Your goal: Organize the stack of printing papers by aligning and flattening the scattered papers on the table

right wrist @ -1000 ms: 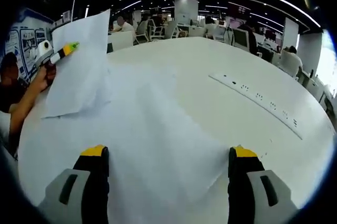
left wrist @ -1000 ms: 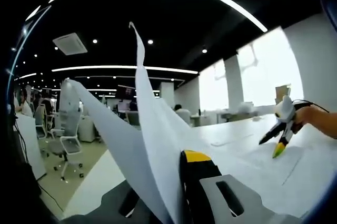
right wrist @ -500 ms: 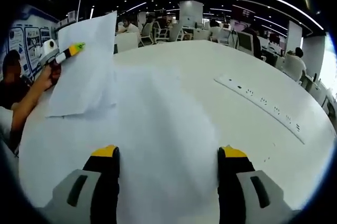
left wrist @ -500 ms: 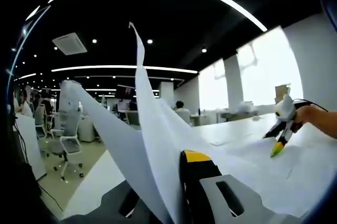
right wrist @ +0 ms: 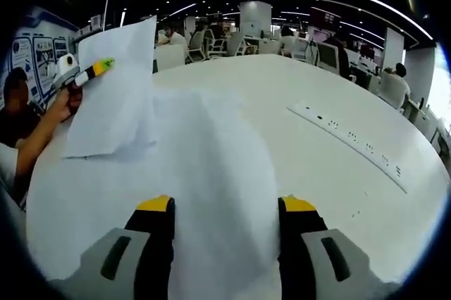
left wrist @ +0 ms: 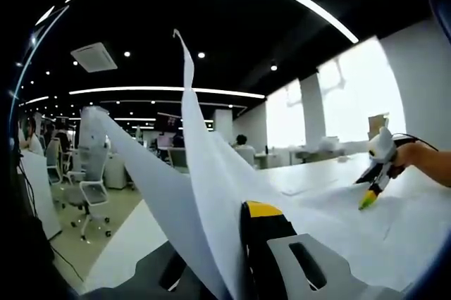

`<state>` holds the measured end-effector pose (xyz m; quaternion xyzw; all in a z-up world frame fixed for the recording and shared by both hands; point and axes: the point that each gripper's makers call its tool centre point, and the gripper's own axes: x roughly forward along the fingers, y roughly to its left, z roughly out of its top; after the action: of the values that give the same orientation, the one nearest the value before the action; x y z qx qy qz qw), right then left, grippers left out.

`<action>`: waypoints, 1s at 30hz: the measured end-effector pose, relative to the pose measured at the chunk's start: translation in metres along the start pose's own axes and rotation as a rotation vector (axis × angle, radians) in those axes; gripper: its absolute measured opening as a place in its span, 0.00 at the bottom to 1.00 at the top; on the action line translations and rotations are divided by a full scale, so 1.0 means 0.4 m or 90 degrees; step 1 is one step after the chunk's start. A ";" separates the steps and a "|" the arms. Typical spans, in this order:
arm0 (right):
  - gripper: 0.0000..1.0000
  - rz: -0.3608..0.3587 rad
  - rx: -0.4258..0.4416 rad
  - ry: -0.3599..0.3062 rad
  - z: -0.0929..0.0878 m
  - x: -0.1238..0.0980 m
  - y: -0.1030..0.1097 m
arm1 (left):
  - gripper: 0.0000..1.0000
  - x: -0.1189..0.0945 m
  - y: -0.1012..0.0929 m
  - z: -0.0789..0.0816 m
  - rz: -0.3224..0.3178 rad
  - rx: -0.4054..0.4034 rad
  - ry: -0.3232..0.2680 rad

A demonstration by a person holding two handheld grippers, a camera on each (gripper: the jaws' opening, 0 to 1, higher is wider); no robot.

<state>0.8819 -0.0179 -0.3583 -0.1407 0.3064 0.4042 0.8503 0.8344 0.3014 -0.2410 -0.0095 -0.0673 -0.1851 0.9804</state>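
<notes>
Several white printing papers (right wrist: 211,152) lie spread over the white table (right wrist: 282,78). My left gripper (left wrist: 229,226) is shut on a few sheets (left wrist: 201,166) and holds them lifted, so they rise and fan out in front of its camera. The right gripper view shows that left gripper (right wrist: 90,70), held by a hand (right wrist: 62,103), pinching the raised sheets (right wrist: 116,89) at the table's left side. My right gripper (right wrist: 225,205) stands open low over the flat papers, with a slightly raised fold of paper between its yellow-tipped fingers (right wrist: 156,205). From the left gripper view, the right gripper (left wrist: 369,193) points down at the papers.
A long cable slot strip (right wrist: 349,141) runs across the table to the right of the papers. Office chairs (left wrist: 90,198) stand on the floor beyond the table edge. Desks, monitors and seated people (right wrist: 165,32) fill the room behind.
My right gripper's jaws have drawn closer together over the flat papers, and the paper between them has bunched up a little. The left gripper still holds its sheets raised.
</notes>
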 end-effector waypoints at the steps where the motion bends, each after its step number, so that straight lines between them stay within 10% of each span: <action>1: 0.53 -0.001 0.000 0.001 -0.001 -0.001 0.001 | 0.07 0.000 0.000 0.000 0.000 0.000 0.000; 19: 0.06 0.029 0.035 -0.008 0.018 0.002 0.029 | 0.07 0.003 0.005 0.001 0.000 -0.002 -0.001; 30: 0.02 0.079 0.139 -0.105 0.111 -0.052 0.053 | 0.07 0.000 0.008 0.007 0.002 -0.017 -0.009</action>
<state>0.8737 0.0048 -0.3106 0.0055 0.2857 0.4306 0.8561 0.8353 0.3043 -0.2381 -0.0241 -0.0718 -0.1843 0.9800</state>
